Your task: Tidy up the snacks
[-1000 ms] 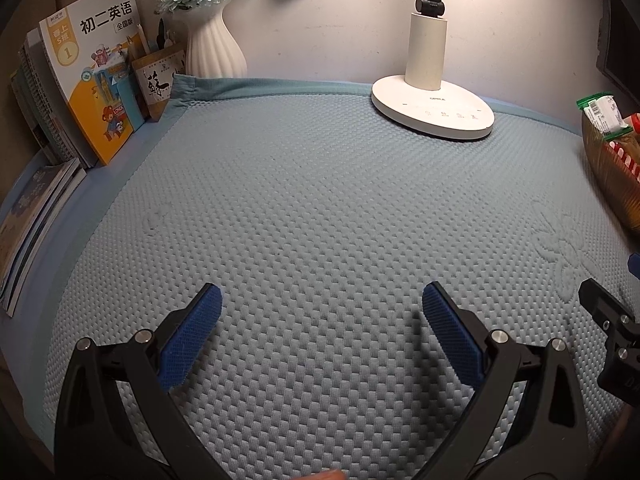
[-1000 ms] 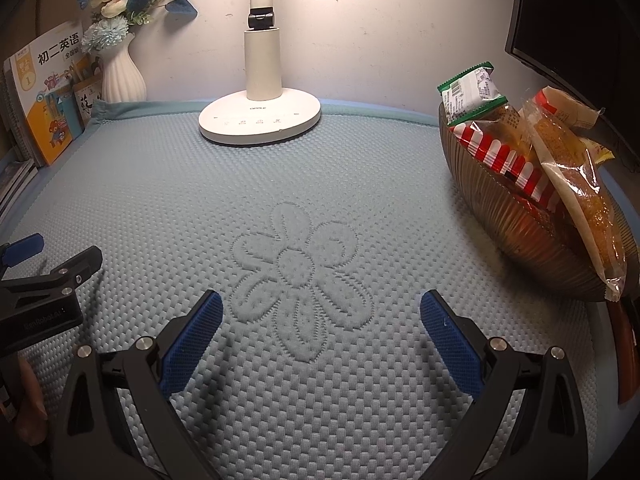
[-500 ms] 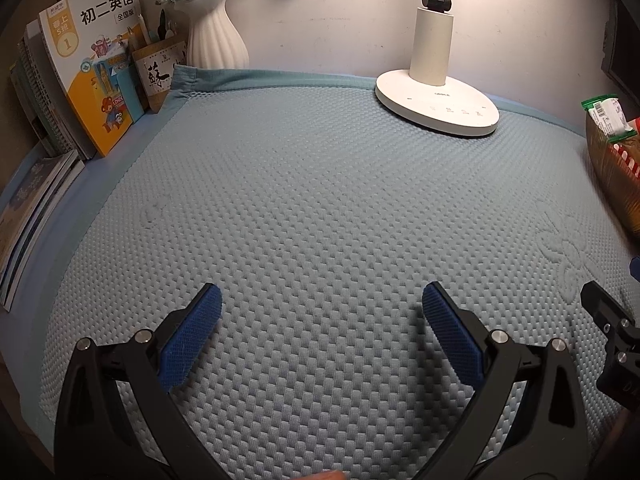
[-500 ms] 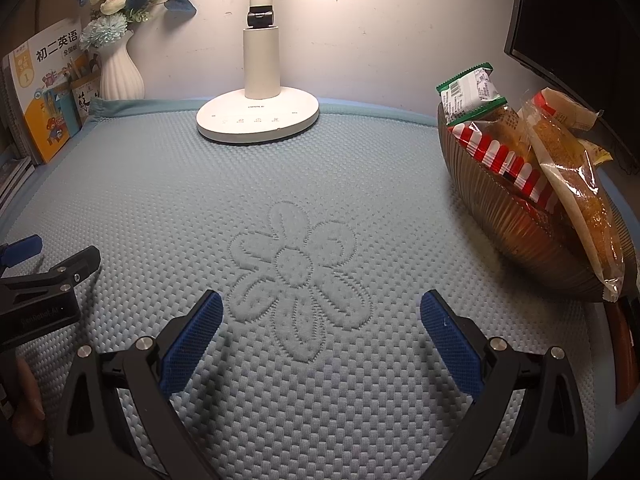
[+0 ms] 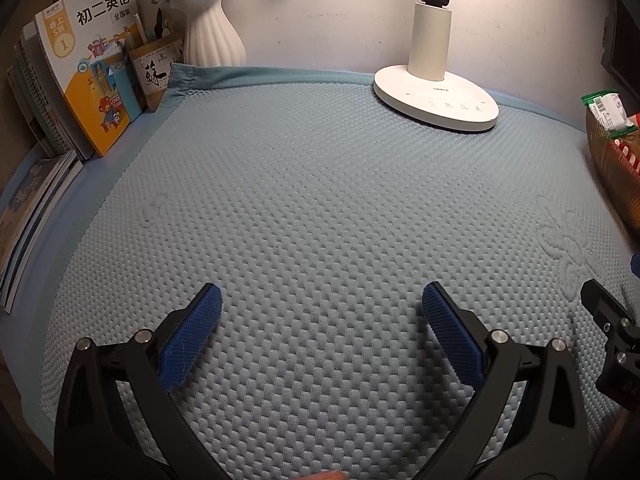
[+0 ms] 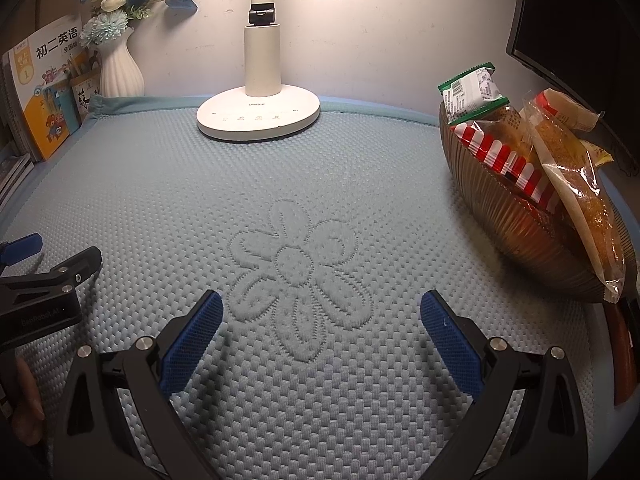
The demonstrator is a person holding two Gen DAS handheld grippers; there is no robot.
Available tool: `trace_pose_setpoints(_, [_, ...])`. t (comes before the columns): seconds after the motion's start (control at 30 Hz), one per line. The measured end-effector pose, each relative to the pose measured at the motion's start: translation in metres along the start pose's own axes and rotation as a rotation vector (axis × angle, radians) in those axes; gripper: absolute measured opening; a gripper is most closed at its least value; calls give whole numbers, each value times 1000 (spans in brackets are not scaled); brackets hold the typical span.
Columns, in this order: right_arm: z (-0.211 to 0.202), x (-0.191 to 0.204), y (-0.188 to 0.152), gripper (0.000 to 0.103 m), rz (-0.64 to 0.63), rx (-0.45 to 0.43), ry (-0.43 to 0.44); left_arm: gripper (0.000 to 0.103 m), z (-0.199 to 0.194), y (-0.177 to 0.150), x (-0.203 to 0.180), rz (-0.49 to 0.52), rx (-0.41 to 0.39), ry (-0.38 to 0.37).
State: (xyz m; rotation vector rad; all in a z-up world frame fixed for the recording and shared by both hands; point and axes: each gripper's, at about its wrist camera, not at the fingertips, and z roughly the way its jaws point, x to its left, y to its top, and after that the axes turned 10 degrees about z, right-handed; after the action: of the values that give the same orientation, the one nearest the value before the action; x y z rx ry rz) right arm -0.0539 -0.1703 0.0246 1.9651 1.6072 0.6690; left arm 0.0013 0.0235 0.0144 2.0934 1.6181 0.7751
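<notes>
Left tongs (image 5: 322, 332) and right tongs (image 6: 318, 338) both spread wide, empty, low and level, side by side

Snack bowl (image 5: 616, 176) cut off at right edge; lamp (image 6: 262, 60) head out of frame.

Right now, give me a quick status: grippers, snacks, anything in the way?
Left gripper and right gripper open, empty. Snacks piled in brown bowl. Mat between: nothing in the way.

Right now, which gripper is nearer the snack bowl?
Right. The right gripper has the snack bowl just ahead to its right; the left gripper sits farther left, beyond it.
</notes>
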Motion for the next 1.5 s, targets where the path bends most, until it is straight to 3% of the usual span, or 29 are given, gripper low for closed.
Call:
trace_pose_setpoints(0.47, [3, 0, 0, 98, 2, 10, -9, 100, 4, -1, 3, -13, 22, -14])
trace_pose_setpoints(0.57, [15, -4, 4, 98, 25, 60, -40, 100, 6, -1, 3, -13, 34, -8])
trace_pose_setpoints(0.8, [30, -16, 6, 98, 88, 149, 4, 100, 12, -1, 5, -27, 64, -20])
trace_pose_setpoints(0.9, [28, -16, 0, 98, 92, 103, -1, 100, 13, -2, 6, -42, 60, -31])
trace_pose_setpoints(1.5, [27, -14, 1, 98, 91, 105, 0, 100, 12, -4, 6, -47, 49, -32])
